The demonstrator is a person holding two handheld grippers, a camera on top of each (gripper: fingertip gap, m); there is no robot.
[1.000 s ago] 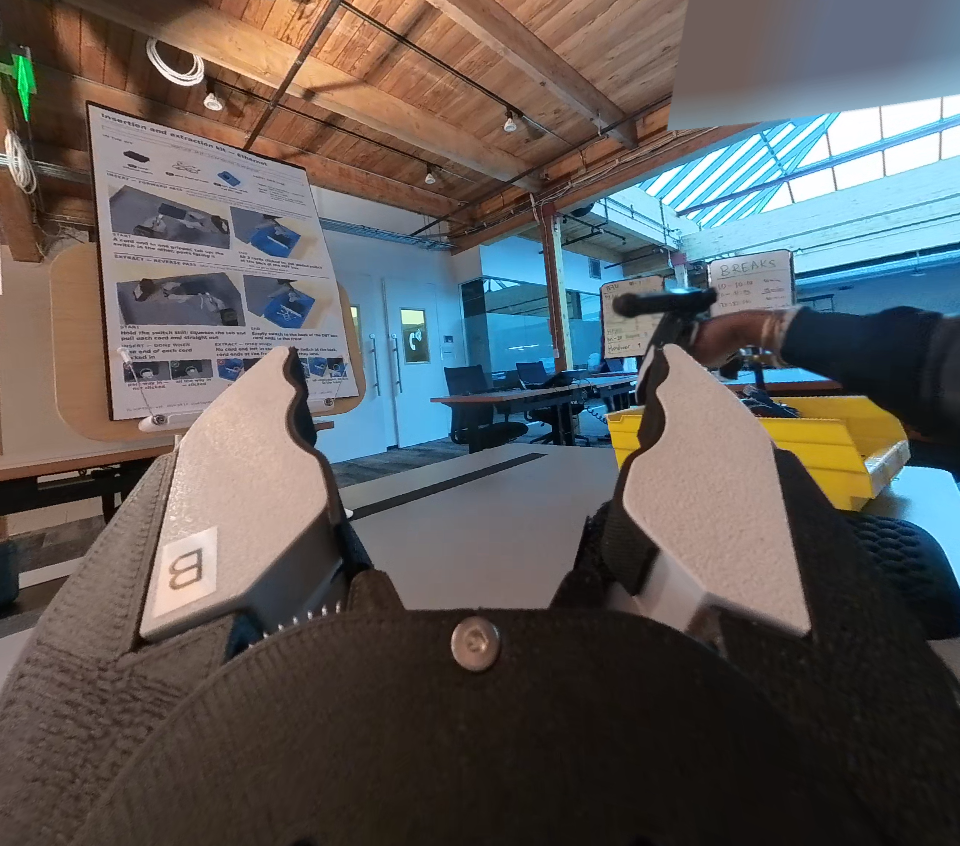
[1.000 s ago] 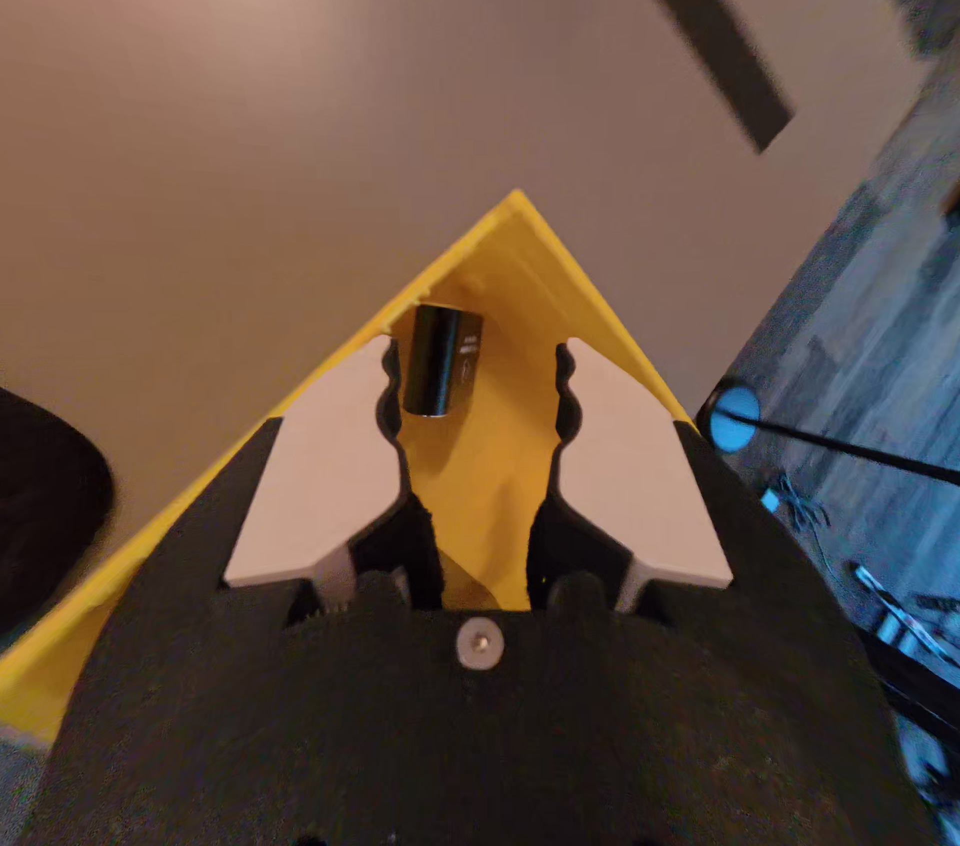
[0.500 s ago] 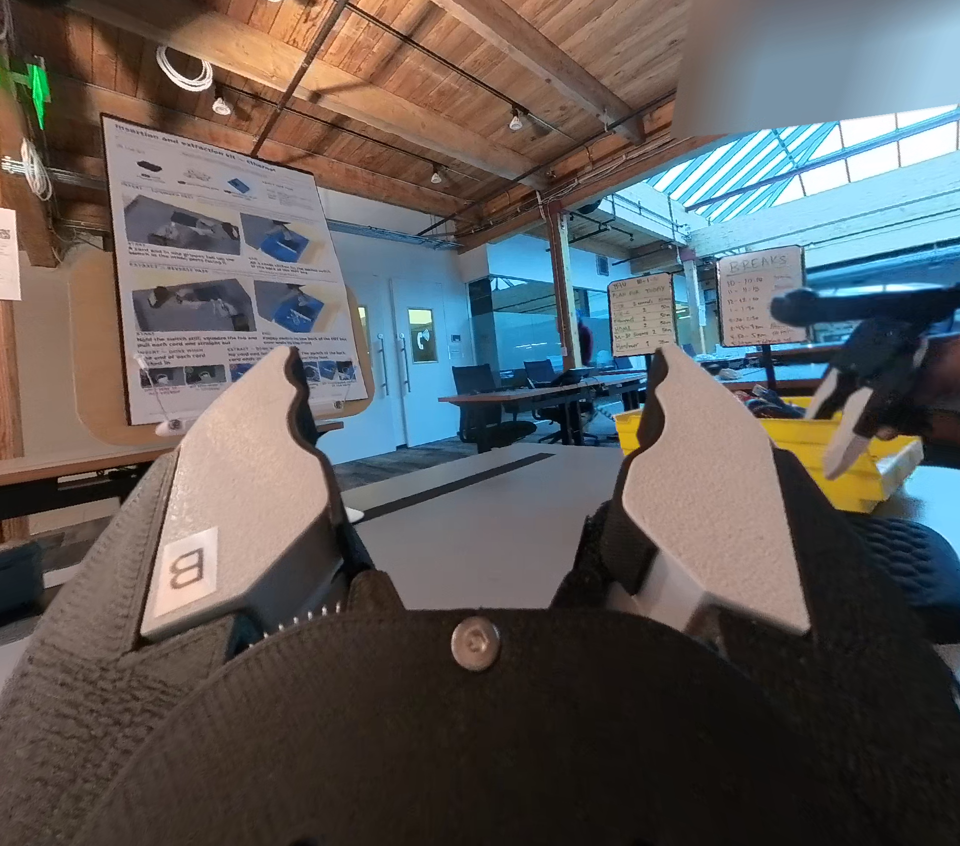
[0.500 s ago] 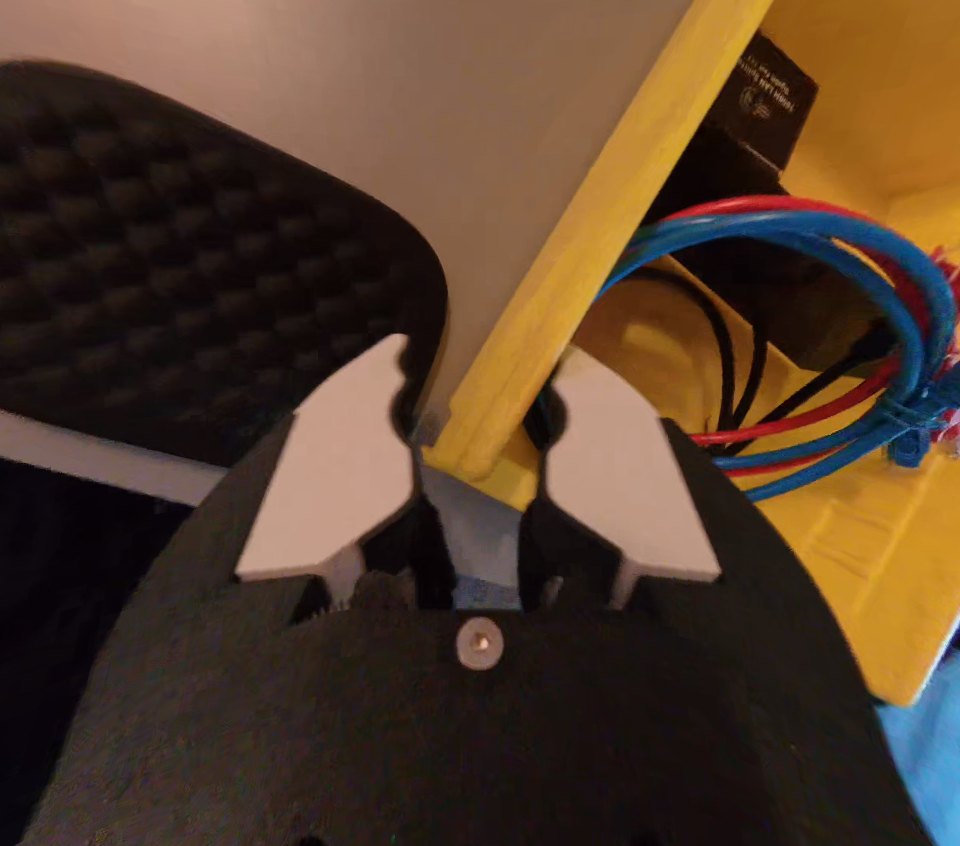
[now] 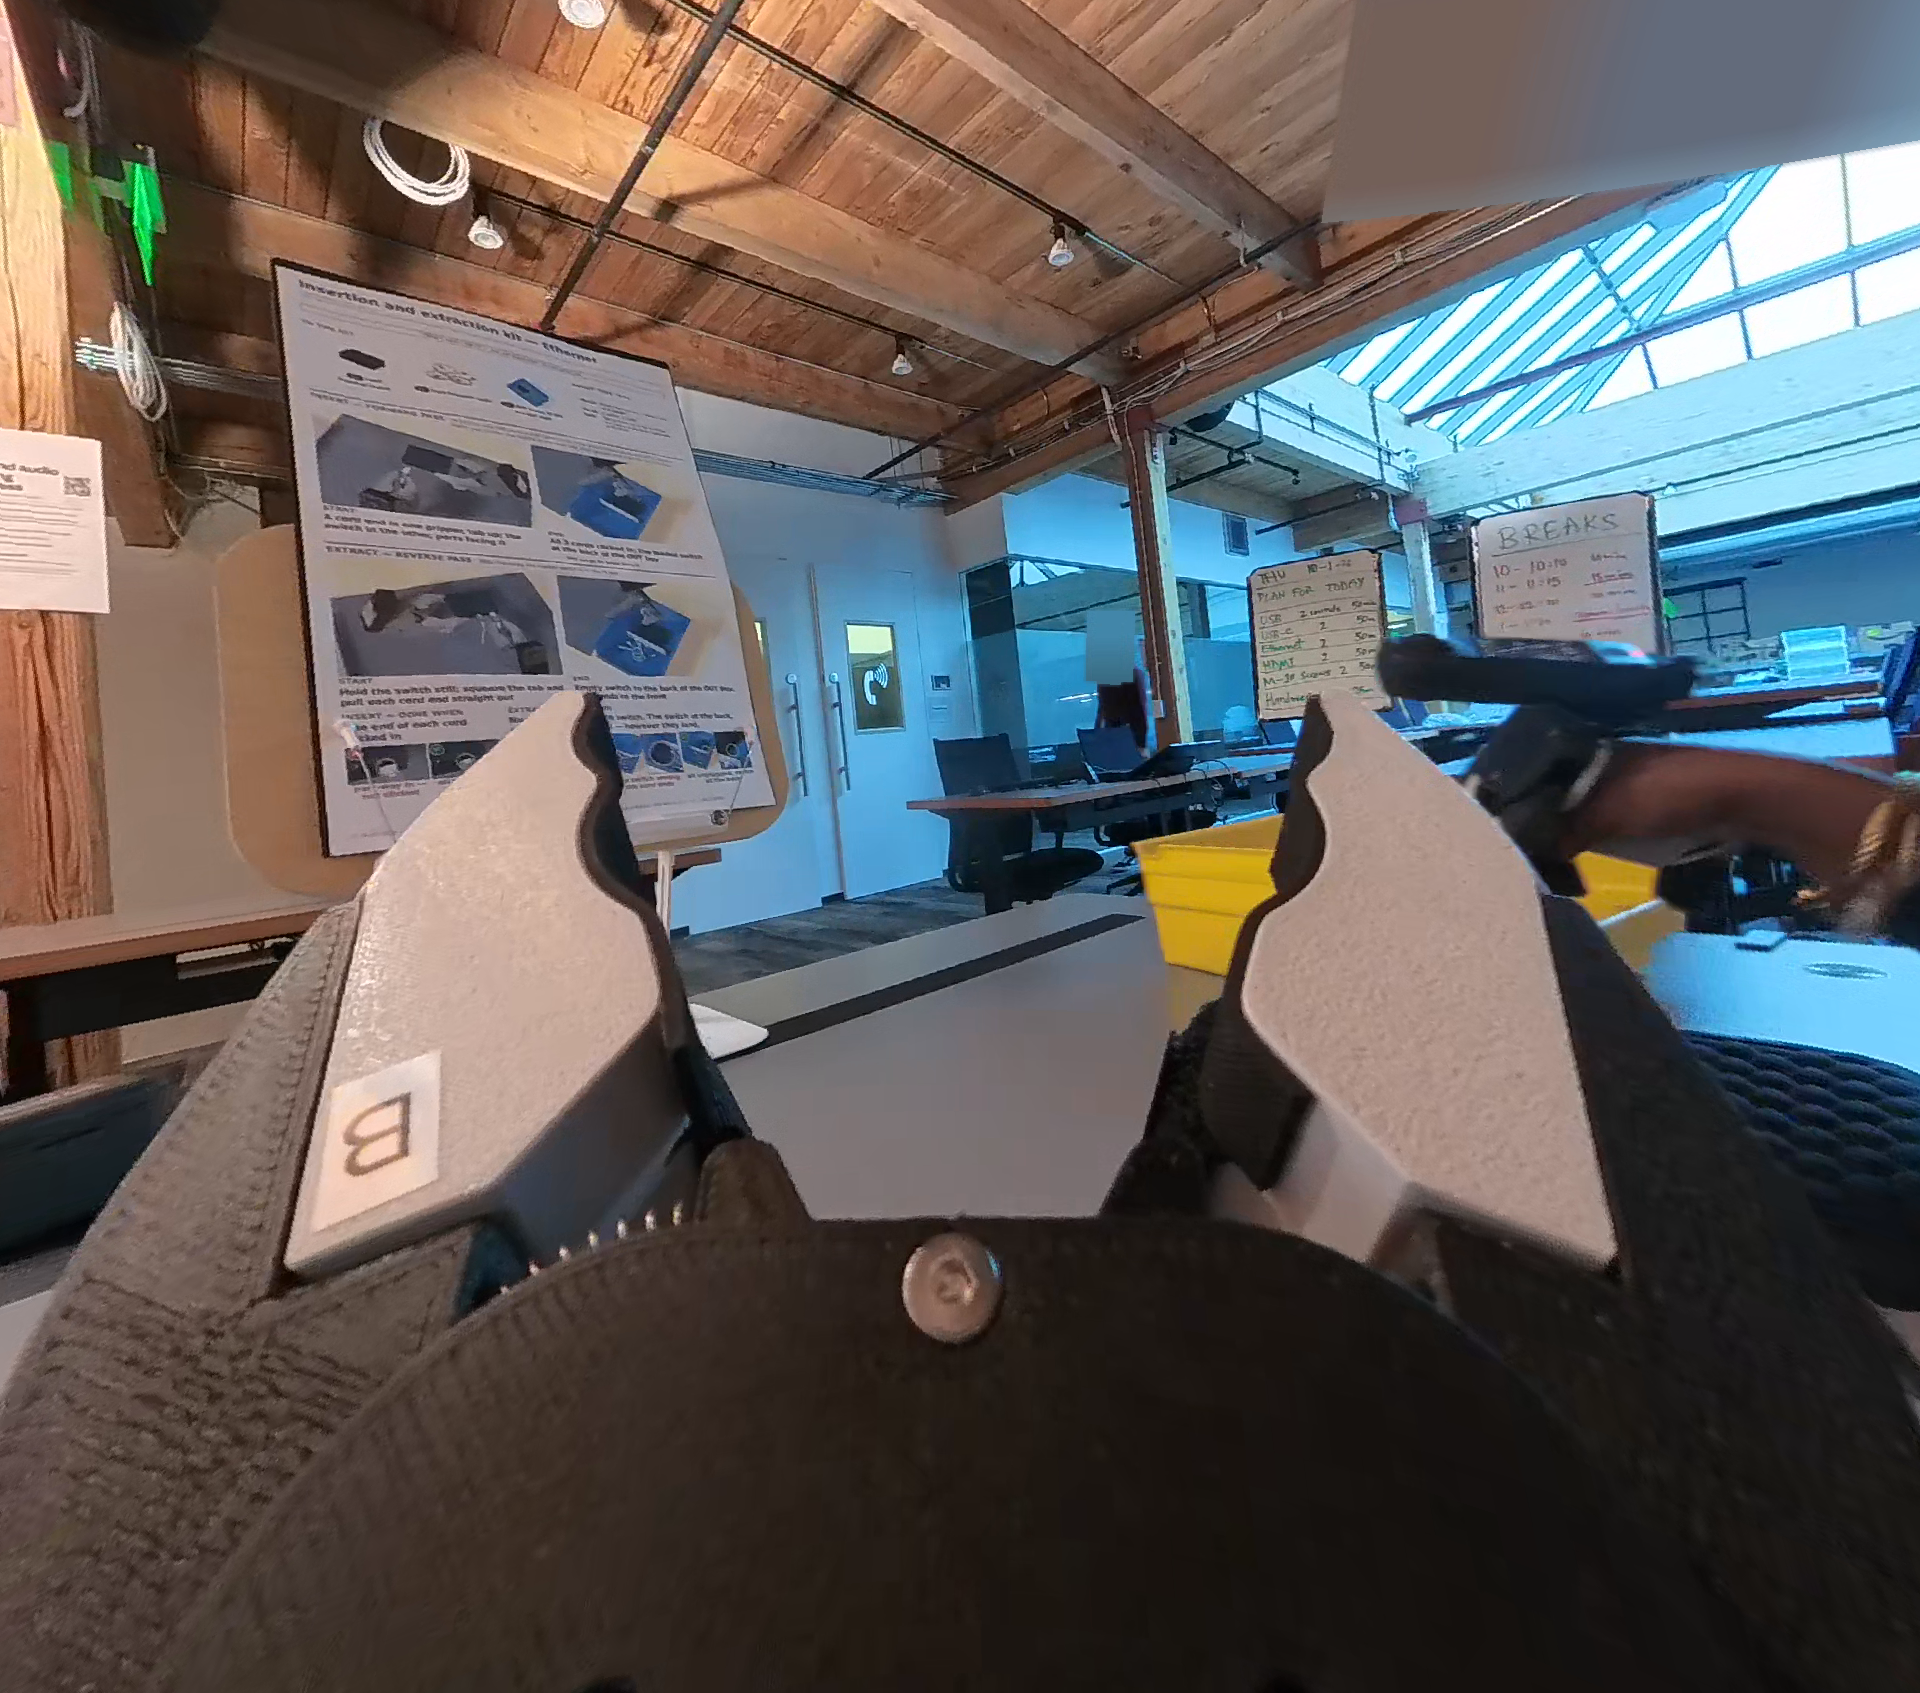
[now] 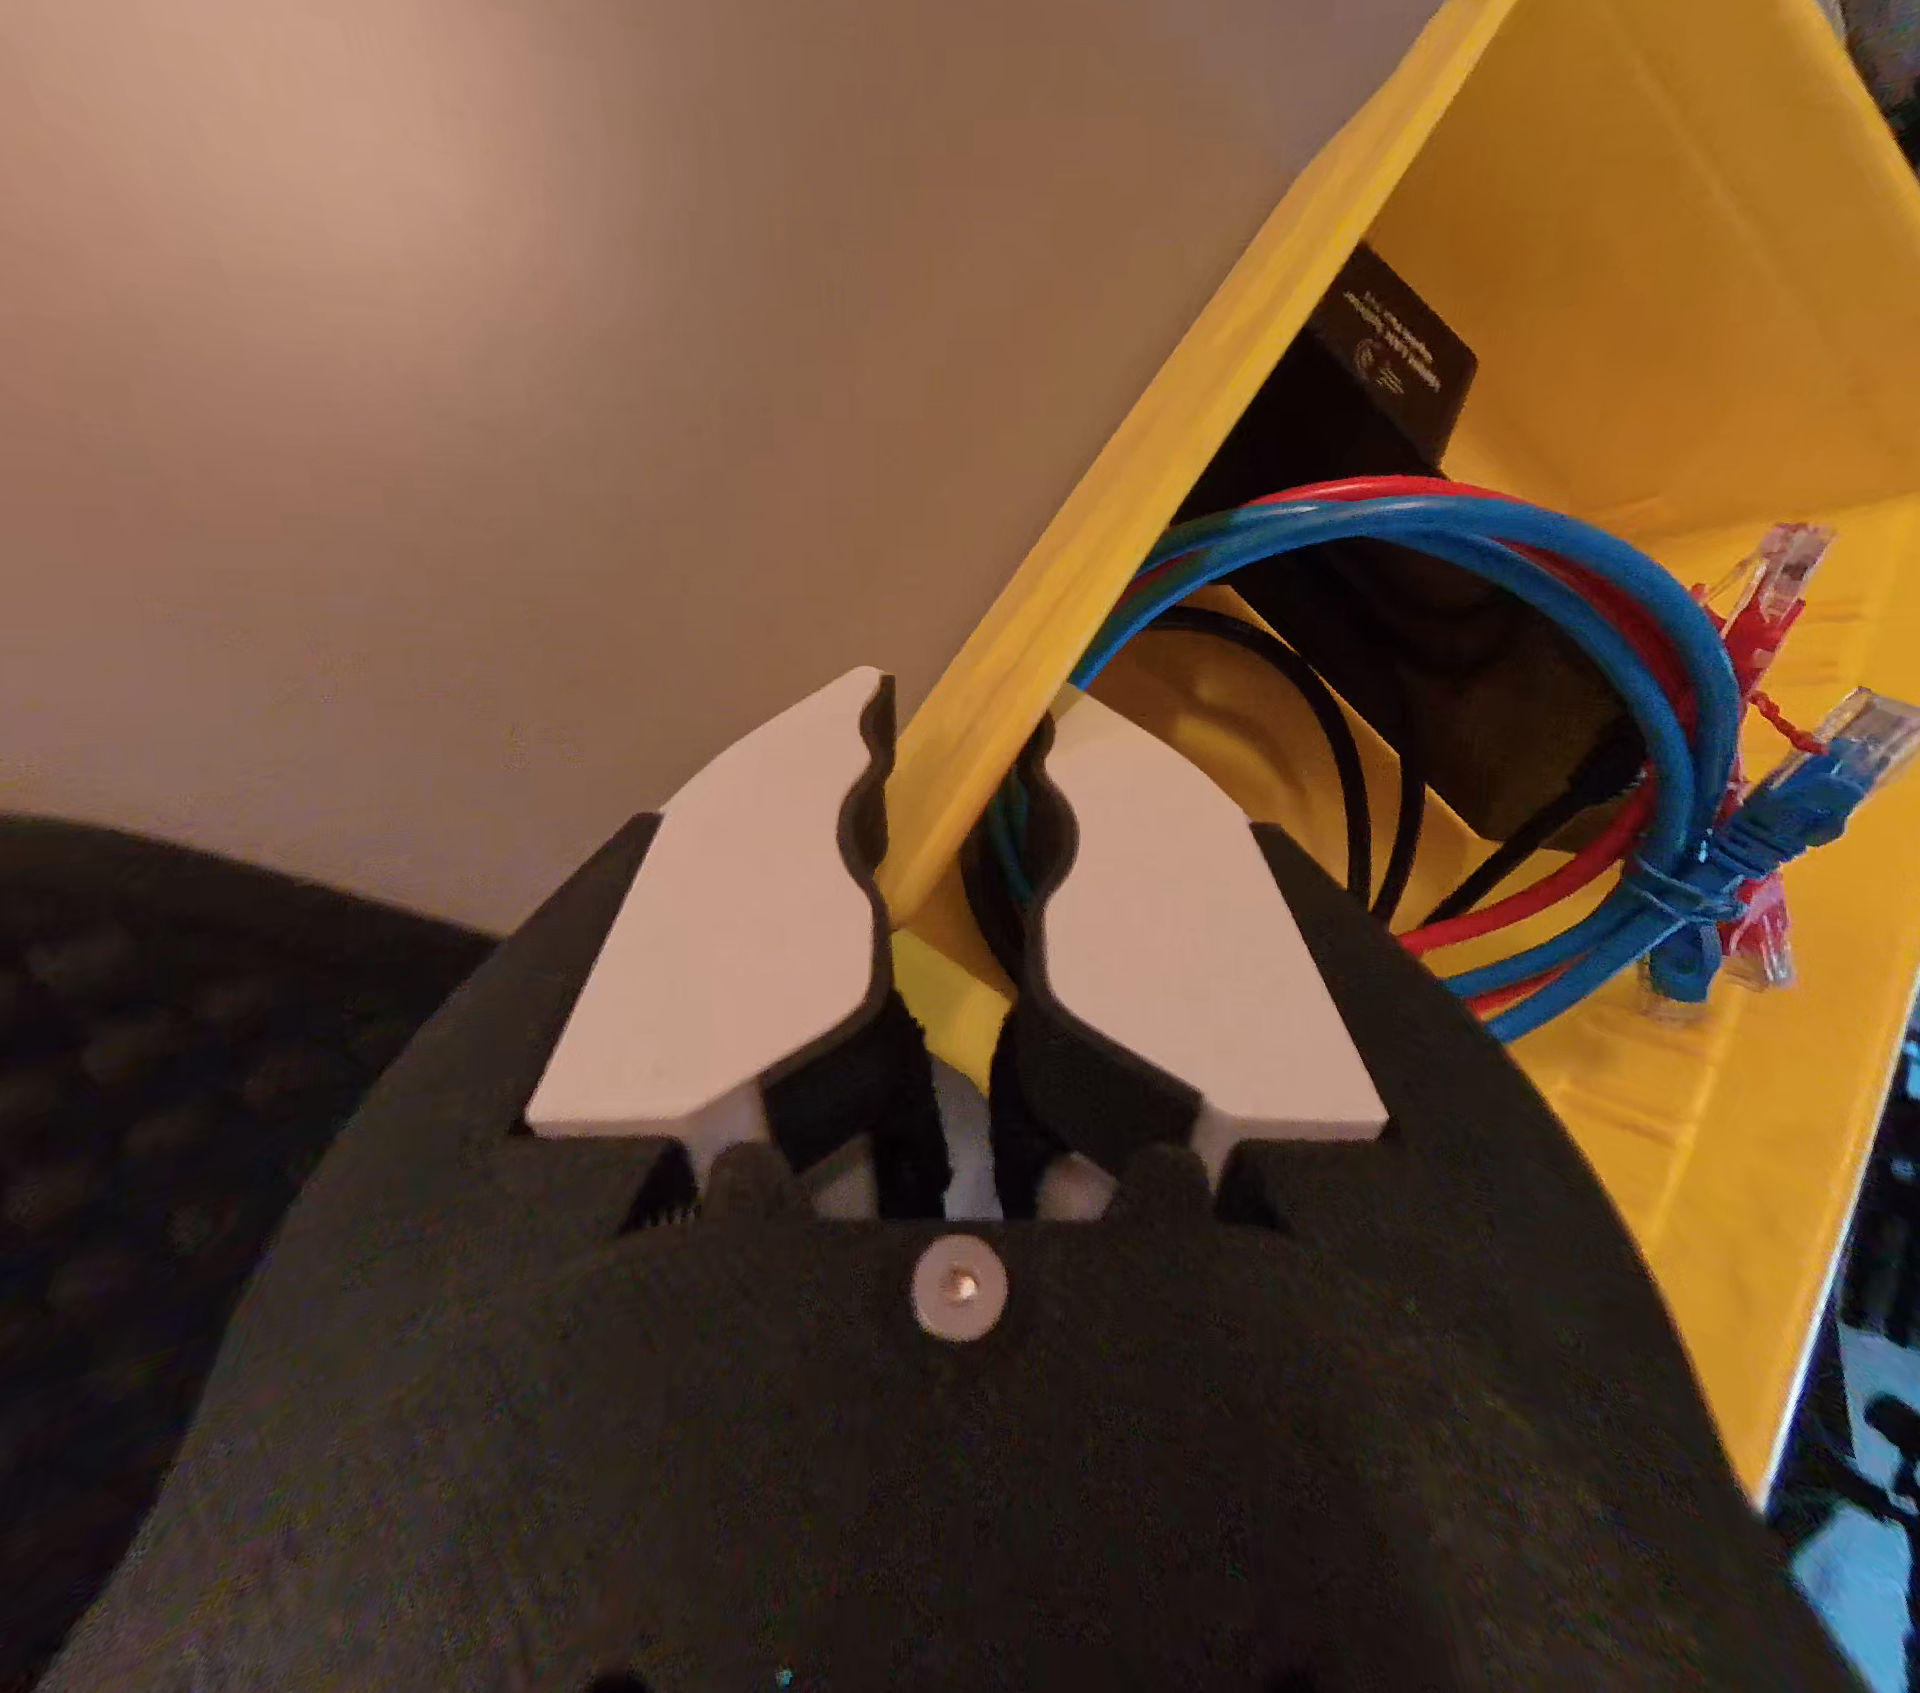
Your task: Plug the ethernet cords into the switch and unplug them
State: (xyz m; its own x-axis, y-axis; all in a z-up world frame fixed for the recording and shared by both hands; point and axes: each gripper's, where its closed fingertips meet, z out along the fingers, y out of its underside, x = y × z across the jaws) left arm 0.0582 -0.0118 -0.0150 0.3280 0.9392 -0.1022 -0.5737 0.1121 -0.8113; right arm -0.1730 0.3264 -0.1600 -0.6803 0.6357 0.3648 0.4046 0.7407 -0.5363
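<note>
Right gripper (image 6: 961, 796): pinching the near wall of the yellow bin (image 6: 1122, 604), one finger outside the wall and the other inside, with only the wall's thickness between them.
Left gripper (image 5: 951, 874): spread wide and holding nothing, hanging above the grey table (image 5: 935, 1082) and looking out across the room; the bin sits ahead and to its right.
Cords (image 6: 1621, 708): a tied bundle of blue and red cords lies in the bin just right of the right gripper's inner finger; its clear plugs stick out on the far right.
Loose strands: some thin cords run down just beside the inner finger. Whether they are caught in the grip I cannot tell.
Switch (image 6: 1382, 386): a black box farther in, ahead and to the right of the right gripper, partly under the cord loop. No cord looks plugged into it.
Stage: judged as setup, moving the bin into reach; no plugging has begun.
Risk, slipping: the grip is on a thin, smooth wall near a corner, so a quick pull could make the bin twist or slide free.
Risk, snagging: a cord caught at the inner finger could drag the bundle or be crushed.
Risk, tipping: lifting one edge could slide the switch and cords away.
</note>
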